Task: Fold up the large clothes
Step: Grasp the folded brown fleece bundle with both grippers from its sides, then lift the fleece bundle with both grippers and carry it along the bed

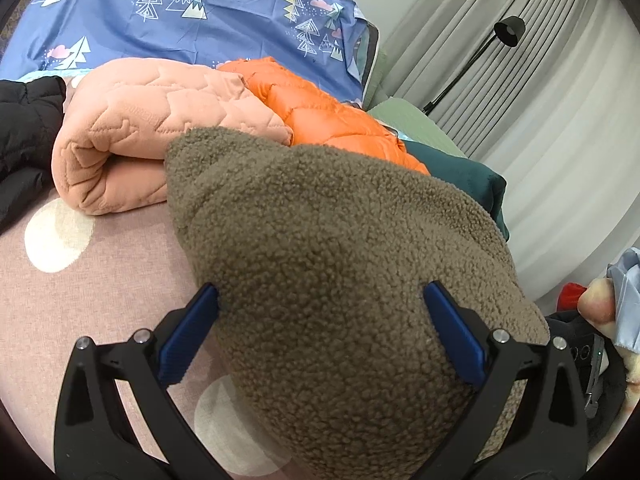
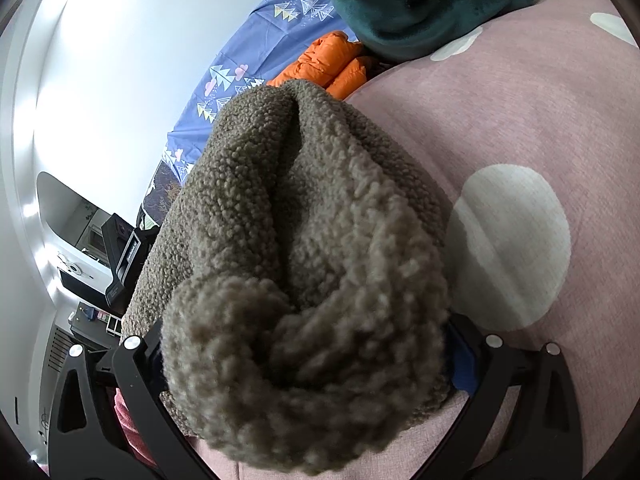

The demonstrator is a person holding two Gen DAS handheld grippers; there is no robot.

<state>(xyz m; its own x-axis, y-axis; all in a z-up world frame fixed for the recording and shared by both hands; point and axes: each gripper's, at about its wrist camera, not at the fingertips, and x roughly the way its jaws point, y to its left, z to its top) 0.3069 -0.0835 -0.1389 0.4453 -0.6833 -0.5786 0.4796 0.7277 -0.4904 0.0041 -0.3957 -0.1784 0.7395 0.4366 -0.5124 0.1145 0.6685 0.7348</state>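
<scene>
A brown fleece garment point(image 1: 340, 240), folded into a thick bundle, lies on the pink dotted bed sheet point(image 1: 100, 300). My left gripper point(image 1: 320, 288) stands wide open around its near end, with the blue pads point(image 1: 192, 336) at the bundle's two sides. In the right wrist view the same fleece point(image 2: 304, 260) bulges up between the fingers of my right gripper point(image 2: 304, 332), which stand just as wide. Its left pad is hidden; a bit of the right pad point(image 2: 460, 364) shows.
Beyond the fleece lie a folded peach quilted garment point(image 1: 160, 132), an orange puffer jacket point(image 1: 332, 112), a dark teal garment point(image 1: 472, 176) and a black jacket point(image 1: 24, 128). A blue tree-print sheet point(image 1: 200, 12) is at the back. A floor lamp point(image 1: 508, 30) and curtains stand at right.
</scene>
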